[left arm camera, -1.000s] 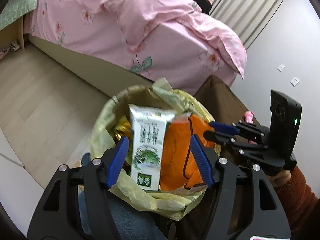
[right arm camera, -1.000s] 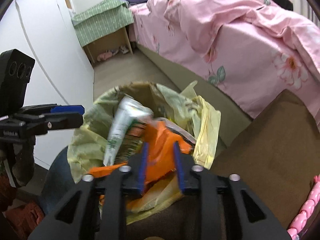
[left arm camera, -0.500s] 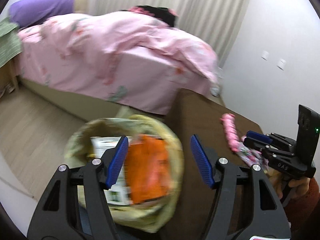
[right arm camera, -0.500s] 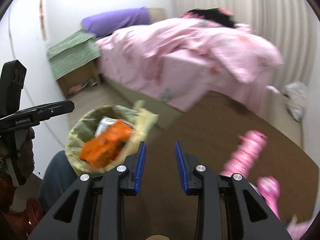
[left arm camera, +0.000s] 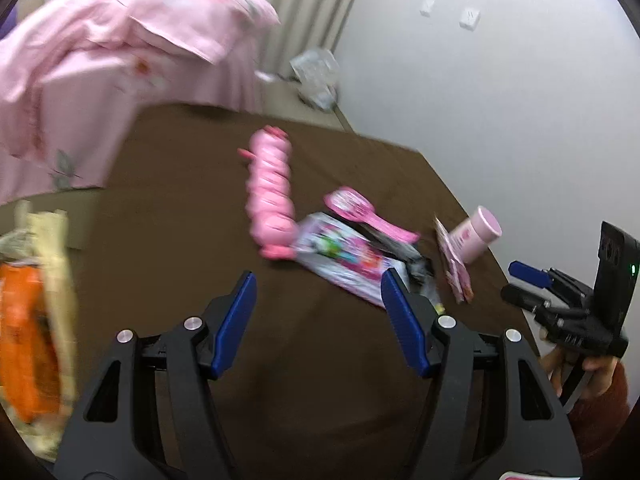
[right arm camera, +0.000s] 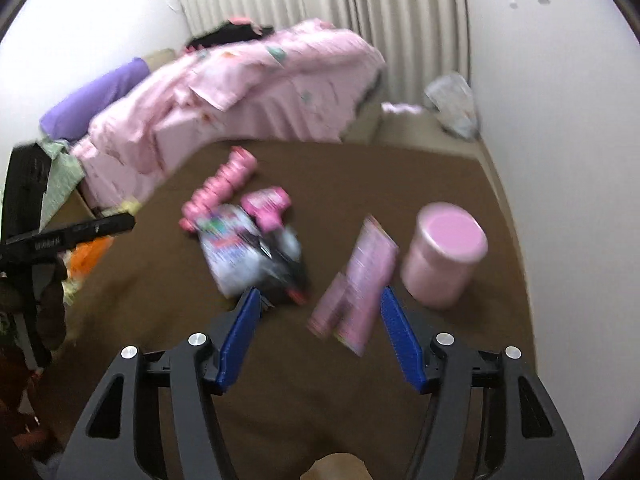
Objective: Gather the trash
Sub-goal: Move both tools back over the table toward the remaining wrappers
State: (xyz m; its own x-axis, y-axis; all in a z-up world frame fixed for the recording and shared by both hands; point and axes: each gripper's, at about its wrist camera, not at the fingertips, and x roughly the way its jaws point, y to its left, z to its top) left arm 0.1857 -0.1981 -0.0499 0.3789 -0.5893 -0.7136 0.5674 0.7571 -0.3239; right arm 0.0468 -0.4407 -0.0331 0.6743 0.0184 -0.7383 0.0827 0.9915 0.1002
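Left wrist view: your left gripper (left arm camera: pixel 318 304) hangs with its blue fingers (left arm camera: pixel 236 312) spread wide and holding nothing above the brown table (left arm camera: pixel 180 208), where a second ago those same fingers framed the lined trash bin (left arm camera: pixel 48 320) and its orange wrapper (left arm camera: pixel 24 340). The bin now sits blurred at the far left edge, beside the table. Right wrist view: your right gripper (right arm camera: pixel 320 332) has gone from nearly closed over the bin to wide apart, empty, with a pink packet (right arm camera: pixel 360 276) lying just ahead between its fingers (right arm camera: pixel 400 340).

Still on the table are the remaining pieces: a colourful printed packet (left arm camera: pixel 344 256) just ahead of the left gripper, touching a segmented pink toy (left arm camera: pixel 270 192), with a pink brush (left arm camera: pixel 360 212) just behind it and a dark wrapper (right arm camera: pixel 284 272) at its far side.

The right wrist view gives a plain look at the pink lidded tub (right arm camera: pixel 444 252) standing just right of the pink packet; in the left view it is small, near the table's right edge. The left view alone shows the bin's contents and the hand on the right gripper's handle; the right view shows only a sliver of orange behind the left gripper. Both views show the pink bed (right arm camera: pixel 248 92) beyond the table, and motion blur softens most of it.
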